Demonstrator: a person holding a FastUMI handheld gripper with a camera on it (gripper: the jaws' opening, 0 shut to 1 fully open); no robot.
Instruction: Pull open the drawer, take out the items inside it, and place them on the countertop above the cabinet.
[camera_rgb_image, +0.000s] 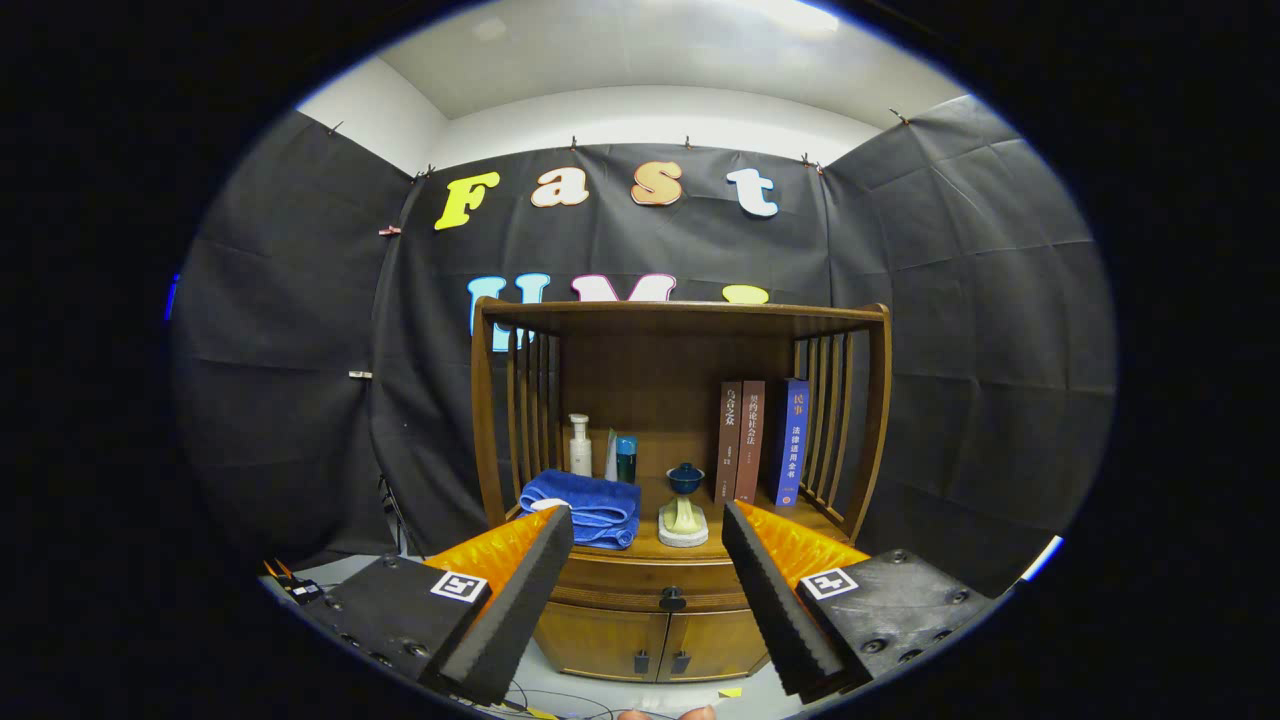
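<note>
A wooden cabinet (680, 420) stands ahead against the booth wall. Its drawer (650, 580) sits shut under the countertop (720, 545), with a dark knob (672, 599) in the middle. My gripper (648, 525) is open, well short of the cabinet, and its two fingers frame the drawer front with nothing between them. Below the drawer are two small doors (655, 645) with dark pulls. What lies inside the drawer is hidden.
On the countertop lie a folded blue towel (585, 508), a white pump bottle (580, 446), a teal bottle (626, 459), a small blue lidded cup (686, 478), a pale figurine (683, 522) and three upright books (765, 441). Cables (560, 703) trail on the floor.
</note>
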